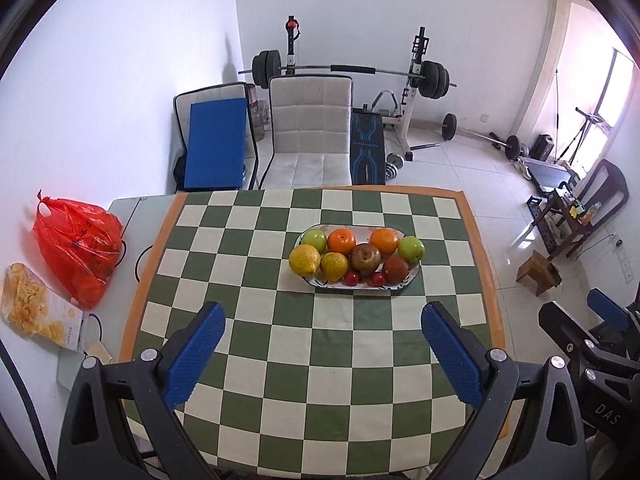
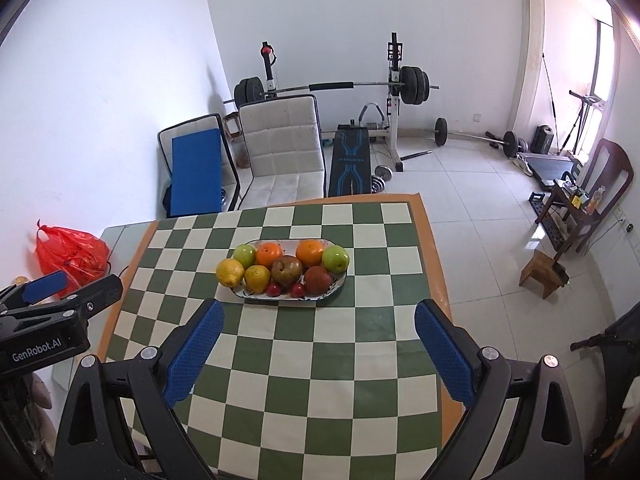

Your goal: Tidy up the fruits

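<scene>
Both grippers, left and right, gape wide, holding nothing. Fruit fills the plate. The left one's body reads "GenRobot.AI".

green-white checked cloth, red bag

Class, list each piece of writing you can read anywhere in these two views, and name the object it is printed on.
"GenRobot.AI": white print on the black body of the left gripper, seen in the right wrist view.
"DAS": partial white letters on the black body of the right gripper, at the left wrist view's edge.
Blue lettering on the weight bench pad: too blurred to read.
Dark marks on the red plastic bag and small print on the snack packet: unreadable.
</scene>
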Demonstrator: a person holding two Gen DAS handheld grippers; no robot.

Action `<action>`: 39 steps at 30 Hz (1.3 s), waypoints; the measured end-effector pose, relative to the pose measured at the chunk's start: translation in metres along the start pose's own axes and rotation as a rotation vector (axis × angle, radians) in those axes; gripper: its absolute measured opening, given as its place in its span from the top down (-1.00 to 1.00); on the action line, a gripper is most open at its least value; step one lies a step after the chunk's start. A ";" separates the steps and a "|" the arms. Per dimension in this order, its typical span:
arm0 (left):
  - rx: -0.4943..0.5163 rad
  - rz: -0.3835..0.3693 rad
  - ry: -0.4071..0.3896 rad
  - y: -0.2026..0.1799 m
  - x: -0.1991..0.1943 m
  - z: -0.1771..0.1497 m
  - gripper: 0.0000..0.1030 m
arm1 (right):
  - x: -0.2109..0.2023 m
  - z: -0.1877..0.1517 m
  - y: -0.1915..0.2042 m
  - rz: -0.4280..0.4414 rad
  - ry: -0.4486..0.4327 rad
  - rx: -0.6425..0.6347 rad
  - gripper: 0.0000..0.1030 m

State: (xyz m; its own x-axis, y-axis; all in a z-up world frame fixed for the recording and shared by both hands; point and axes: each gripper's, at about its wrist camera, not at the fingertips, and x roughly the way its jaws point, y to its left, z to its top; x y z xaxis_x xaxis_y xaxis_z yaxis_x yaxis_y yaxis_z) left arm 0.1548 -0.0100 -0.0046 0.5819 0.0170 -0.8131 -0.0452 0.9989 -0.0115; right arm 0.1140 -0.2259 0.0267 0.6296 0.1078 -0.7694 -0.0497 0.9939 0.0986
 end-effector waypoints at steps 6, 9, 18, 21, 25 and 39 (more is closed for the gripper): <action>0.017 -0.020 -0.014 -0.007 -0.023 -0.011 -0.95 | -0.032 -0.007 0.000 0.017 -0.017 0.015 -0.91; 0.025 -0.023 -0.018 -0.011 -0.028 -0.016 -0.95 | -0.041 -0.011 0.001 0.015 -0.022 0.011 -0.91; 0.021 -0.023 -0.013 -0.018 -0.025 -0.022 -0.95 | -0.046 -0.017 -0.002 0.005 -0.019 0.011 -0.92; 0.015 -0.019 -0.018 -0.019 -0.022 -0.021 -0.95 | -0.041 -0.014 -0.004 -0.002 -0.022 0.007 -0.92; 0.011 -0.009 -0.020 -0.018 -0.013 -0.017 -0.95 | -0.030 -0.007 -0.004 -0.013 -0.024 0.006 -0.93; -0.009 0.035 -0.006 -0.009 0.040 0.009 -0.95 | 0.061 0.023 -0.008 -0.066 0.011 -0.005 -0.93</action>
State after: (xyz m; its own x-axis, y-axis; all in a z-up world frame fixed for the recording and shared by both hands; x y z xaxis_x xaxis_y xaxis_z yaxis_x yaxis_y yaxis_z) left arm 0.1862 -0.0179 -0.0321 0.5849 0.0520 -0.8094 -0.0724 0.9973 0.0117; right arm 0.1709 -0.2276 -0.0068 0.6230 0.0427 -0.7810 -0.0128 0.9989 0.0444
